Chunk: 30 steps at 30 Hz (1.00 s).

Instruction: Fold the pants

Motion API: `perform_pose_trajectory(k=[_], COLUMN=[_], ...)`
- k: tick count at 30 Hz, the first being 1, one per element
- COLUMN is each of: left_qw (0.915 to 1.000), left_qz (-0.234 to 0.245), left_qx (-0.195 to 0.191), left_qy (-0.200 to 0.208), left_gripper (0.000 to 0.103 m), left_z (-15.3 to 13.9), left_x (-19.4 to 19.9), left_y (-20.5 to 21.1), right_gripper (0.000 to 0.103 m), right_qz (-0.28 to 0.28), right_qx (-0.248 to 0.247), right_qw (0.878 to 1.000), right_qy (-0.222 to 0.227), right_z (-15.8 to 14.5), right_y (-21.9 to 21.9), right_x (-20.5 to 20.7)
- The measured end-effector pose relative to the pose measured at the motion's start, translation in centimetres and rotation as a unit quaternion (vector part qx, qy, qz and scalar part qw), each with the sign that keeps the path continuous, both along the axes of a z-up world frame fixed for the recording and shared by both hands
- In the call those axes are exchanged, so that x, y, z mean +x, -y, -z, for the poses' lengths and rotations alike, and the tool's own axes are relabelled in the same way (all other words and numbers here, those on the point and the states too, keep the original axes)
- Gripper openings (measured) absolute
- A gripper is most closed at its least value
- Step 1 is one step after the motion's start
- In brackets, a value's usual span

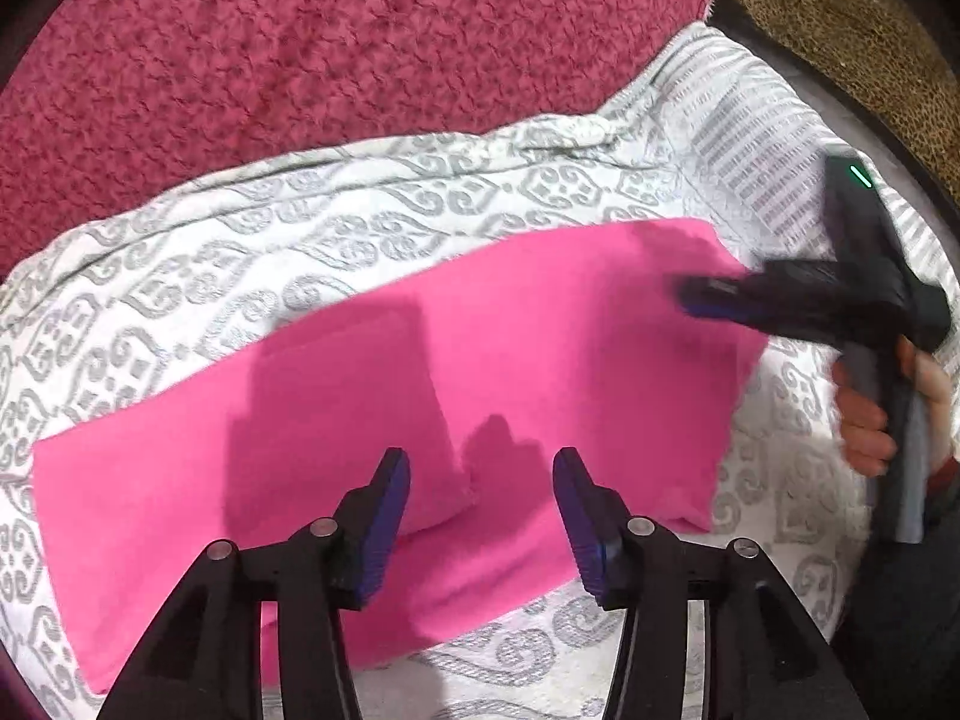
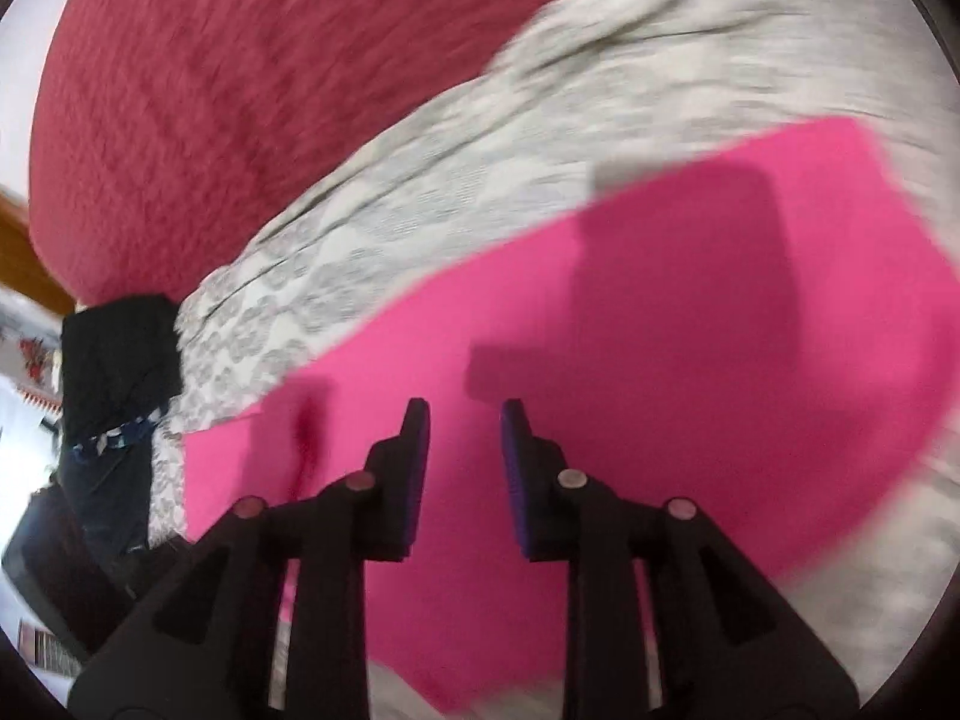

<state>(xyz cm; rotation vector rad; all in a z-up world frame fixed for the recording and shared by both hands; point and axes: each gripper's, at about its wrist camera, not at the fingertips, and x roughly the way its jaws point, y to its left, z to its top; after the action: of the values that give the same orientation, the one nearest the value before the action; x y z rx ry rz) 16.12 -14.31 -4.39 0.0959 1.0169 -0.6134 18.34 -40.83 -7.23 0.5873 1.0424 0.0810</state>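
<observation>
Both grippers' jaws hang parted and empty above the folded bright-pink fleece pants point(image 1: 372, 396); a careless brush of the right gripper point(image 1: 699, 294) could rumple that fold.

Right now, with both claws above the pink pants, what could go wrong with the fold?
1. Both claws are open and hold nothing, so the folded pink pants may relax; the raised corner near the left claw could flip open.
2. The patterned bedspread is soft, so a low grab may pinch it too.
3. The right claw looks blurred; a fast pass could drag the fabric.
</observation>
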Motion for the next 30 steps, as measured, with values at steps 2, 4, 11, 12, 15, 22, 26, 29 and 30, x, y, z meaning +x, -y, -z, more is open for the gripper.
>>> perform_pose_trajectory(k=[2,4,11,12,15,22,26,29,30], left_qw=[0.9996,0.9986,0.9962,0.9965,0.9975,0.9994,0.9980,0.9977,0.9980], left_qz=[-0.025,-0.050,-0.084,-0.081,-0.068,0.001,0.035,0.037,0.035], left_qx=[0.014,0.019,0.019,0.021,0.016,0.033,0.049,0.046,0.039], left_qy=[0.000,-0.006,0.000,0.001,-0.005,-0.010,-0.021,-0.033,-0.035], left_gripper=[0.051,0.051,0.053,0.055,0.057,0.058,0.061,0.061,0.061], left_z=[0.2,0.4,0.0,0.1,0.5,1.7,2.6,3.2,3.1], left_x=[0.8,1.1,1.0,1.0,1.1,-0.2,-0.8,-0.7,-0.7], left_y=[-0.5,-0.8,-0.8,-0.4,1.3,6.9,8.8,8.9,8.7], right_gripper=[0.034,0.042,0.043,0.043,0.054,0.064,0.048,0.011,0.011], right_qz=[0.042,0.107,0.236,0.236,0.231,0.207,0.225,0.209,0.204], right_qx=[-0.003,0.009,0.159,0.165,0.155,0.154,0.144,0.075,0.055], right_qw=[0.999,0.994,0.958,0.957,0.960,0.965,0.962,0.974,0.976], right_qy=[0.003,0.003,0.028,0.031,0.037,0.042,0.052,0.041,0.053], right_z=[-0.4,-0.2,3.7,3.7,3.4,3.4,3.8,3.4,2.7], right_y=[3.5,7.0,15.1,15.2,15.2,13.9,14.5,13.5,13.0], right_x=[-3.1,-6.2,-12.2,-12.1,-11.5,-7.5,-6.8,-6.6,-6.8])
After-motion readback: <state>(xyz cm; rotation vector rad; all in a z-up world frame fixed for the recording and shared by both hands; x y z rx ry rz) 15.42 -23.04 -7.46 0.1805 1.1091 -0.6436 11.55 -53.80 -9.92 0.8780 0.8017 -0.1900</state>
